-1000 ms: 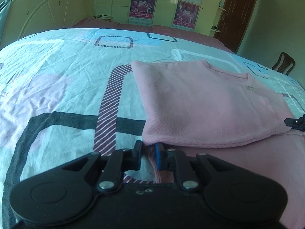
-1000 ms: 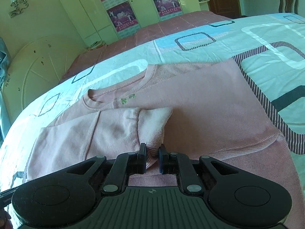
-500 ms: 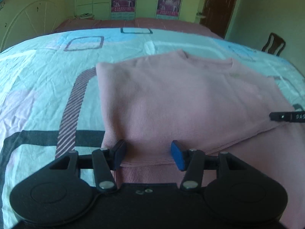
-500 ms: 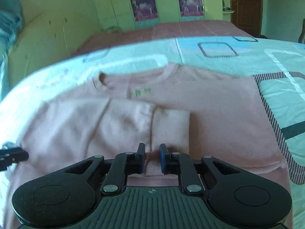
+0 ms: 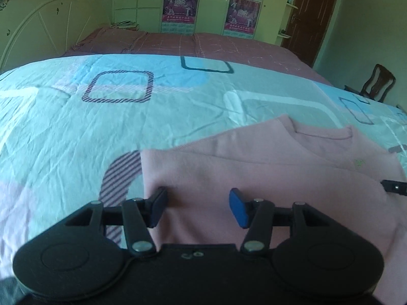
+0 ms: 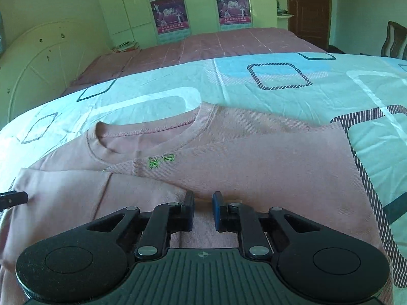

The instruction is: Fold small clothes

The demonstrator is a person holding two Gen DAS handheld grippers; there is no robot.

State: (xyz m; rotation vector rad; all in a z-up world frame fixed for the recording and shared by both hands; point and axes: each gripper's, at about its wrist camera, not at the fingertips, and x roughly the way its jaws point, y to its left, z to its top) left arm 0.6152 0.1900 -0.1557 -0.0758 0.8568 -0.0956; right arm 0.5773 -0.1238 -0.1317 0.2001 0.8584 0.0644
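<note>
A pale pink knit sweatshirt (image 6: 267,167) lies flat on a wrinkled cotton bedsheet (image 5: 76,132) printed in turquoise, white and pink with rounded squares outlined in dark stripes. The sweatshirt's ribbed crew collar (image 6: 142,132) faces the far side of the bed, and a small green embroidered mark (image 6: 161,161) sits just below it on the chest. Both sides of the garment are folded inward, so that smooth pink panels overlap the body; in the right wrist view one folded edge runs straight across from the collar to the sheet, and a second flap covers the near left part, its seam visible as a faint line.

The left gripper (image 5: 198,207), matte black plastic with blue rubber pads, is spread wide with nothing between its fingers; it hovers low over the near corner of the folded fabric, close to the straight side edge that meets the striped band of the sheet. The right gripper (image 6: 203,209) has its jaws parted only a narrow gap, with pink cloth showing behind the gap; I cannot tell whether any fabric is caught in it. Each gripper's black tip shows at the edge of the other's view.

Beyond the bed stand a plum checked blanket (image 6: 216,45), pale green wardrobe doors with posters (image 6: 170,12), a curved white headboard (image 5: 38,30), a brown wooden door (image 6: 309,5) and a dark wooden chair (image 5: 379,82).
</note>
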